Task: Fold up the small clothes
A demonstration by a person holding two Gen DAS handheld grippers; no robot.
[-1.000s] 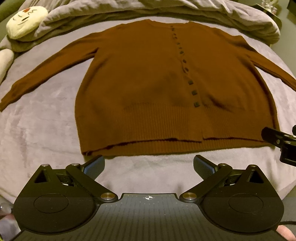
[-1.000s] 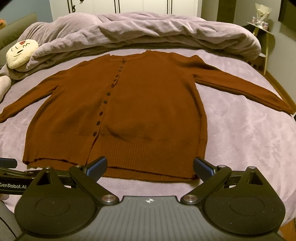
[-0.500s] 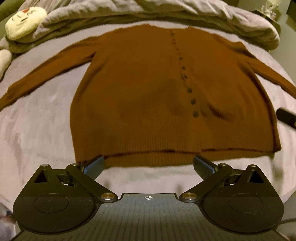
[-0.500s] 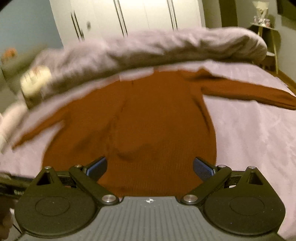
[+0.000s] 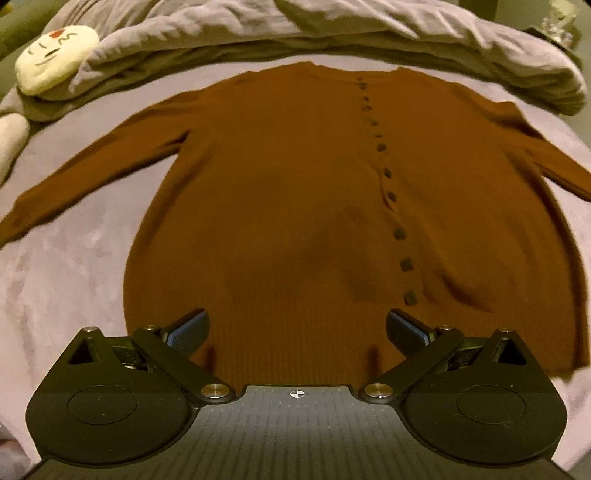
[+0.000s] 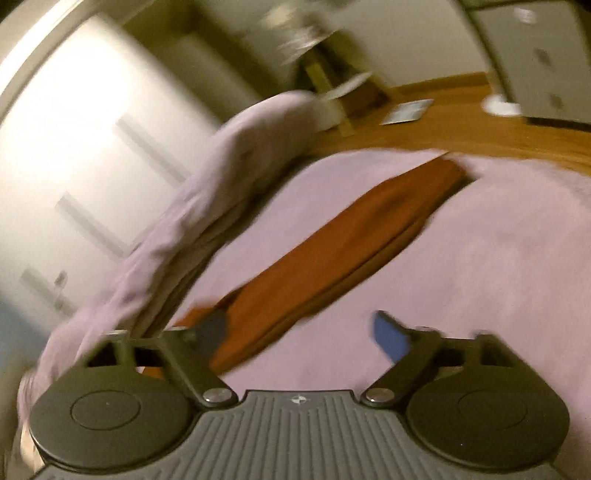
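A brown button-front cardigan [image 5: 295, 192] lies flat on the lilac bed sheet [image 5: 66, 273], sleeves spread out to both sides. My left gripper [image 5: 297, 328] hovers open over the ribbed hem, left of the button row, with nothing gripped. The right wrist view is blurred and tilted. There the cardigan's right sleeve [image 6: 351, 236] stretches away toward the bed's edge. My right gripper [image 6: 301, 334] sits over the sleeve's near end with its jaws closing. The sleeve runs between the fingers, close to the left one, and the pads are not pressing on it.
A bunched lilac duvet [image 5: 369, 33] runs along the head of the bed, with a cream plush cushion [image 5: 55, 59] at its left end. Past the bed's right edge are a wooden floor [image 6: 461, 125], a small side table [image 6: 325, 74] and white wardrobe doors [image 6: 92, 147].
The left gripper has moved forward from in front of the hem to over it. The right gripper has swung right and rolled, from facing the cardigan's body to its right sleeve, jaws narrower.
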